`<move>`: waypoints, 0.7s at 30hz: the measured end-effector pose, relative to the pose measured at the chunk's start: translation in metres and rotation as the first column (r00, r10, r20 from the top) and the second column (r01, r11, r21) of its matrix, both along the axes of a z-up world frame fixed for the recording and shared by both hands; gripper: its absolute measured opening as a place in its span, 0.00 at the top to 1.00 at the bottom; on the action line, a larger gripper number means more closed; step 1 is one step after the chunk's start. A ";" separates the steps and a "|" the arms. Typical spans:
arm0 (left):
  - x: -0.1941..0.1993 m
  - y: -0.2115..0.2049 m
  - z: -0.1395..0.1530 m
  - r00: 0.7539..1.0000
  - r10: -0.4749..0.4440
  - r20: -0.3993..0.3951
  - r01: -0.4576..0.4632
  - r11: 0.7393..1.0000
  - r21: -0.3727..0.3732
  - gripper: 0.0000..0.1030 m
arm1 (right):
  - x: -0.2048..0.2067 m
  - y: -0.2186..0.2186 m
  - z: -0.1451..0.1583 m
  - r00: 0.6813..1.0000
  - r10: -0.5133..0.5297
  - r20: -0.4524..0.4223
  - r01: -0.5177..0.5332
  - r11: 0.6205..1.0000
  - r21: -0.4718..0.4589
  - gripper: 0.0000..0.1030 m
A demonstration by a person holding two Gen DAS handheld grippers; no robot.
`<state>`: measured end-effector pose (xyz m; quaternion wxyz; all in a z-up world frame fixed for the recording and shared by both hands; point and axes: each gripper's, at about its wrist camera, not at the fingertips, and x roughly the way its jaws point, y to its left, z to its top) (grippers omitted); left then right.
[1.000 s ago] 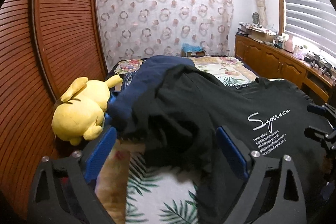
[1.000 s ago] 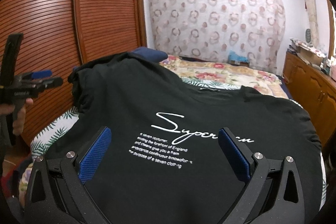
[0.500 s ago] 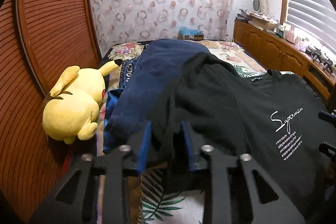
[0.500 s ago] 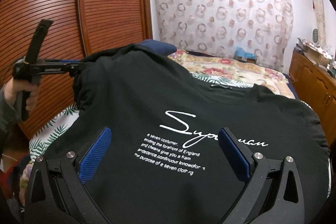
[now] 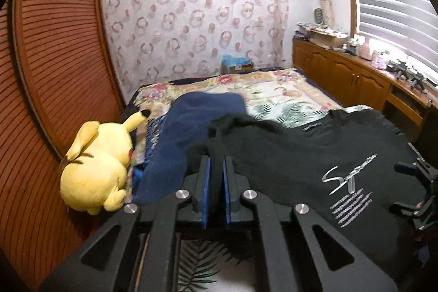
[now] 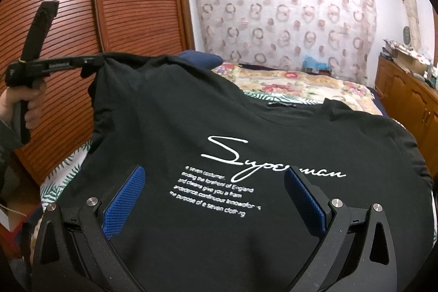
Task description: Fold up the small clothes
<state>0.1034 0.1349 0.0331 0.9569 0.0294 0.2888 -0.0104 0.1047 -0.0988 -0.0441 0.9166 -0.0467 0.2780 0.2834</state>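
Step in hand, as I read it: first fold of the black T-shirt, which lies print-up across the near end of the bed, its left part draped over a blue garment. Left gripper is pinched narrow on the shirt's left sleeve edge, cloth raised off the bed. Right gripper hangs wide above the print, holding nothing. Next move likely: carry the sleeve across toward the print, keep fabric taut, right gripper pins or takes the hem. Plush toy sits at the bed's left edge.

A yellow plush toy lies against the slatted wooden wardrobe.
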 end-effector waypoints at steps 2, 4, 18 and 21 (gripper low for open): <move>0.000 -0.013 0.007 0.999 -0.038 0.010 0.038 0.999 -0.015 0.95 | 0.000 -0.005 0.001 1.000 -0.011 0.003 0.011 1.000 0.007 0.00; 0.001 -0.028 0.013 0.997 -0.071 0.013 0.071 0.997 -0.016 0.95 | 0.001 -0.013 0.002 1.000 -0.026 0.003 0.026 1.000 0.016 0.00; 0.040 -0.126 -0.019 0.965 -0.243 -0.099 0.240 0.970 -0.040 0.85 | 0.007 -0.074 0.008 0.988 -0.152 -0.008 0.153 0.988 0.030 0.00; 0.027 -0.127 -0.016 0.965 -0.251 -0.081 0.247 0.967 -0.055 0.77 | 0.009 -0.080 0.007 0.986 -0.164 -0.012 0.164 0.986 0.021 0.00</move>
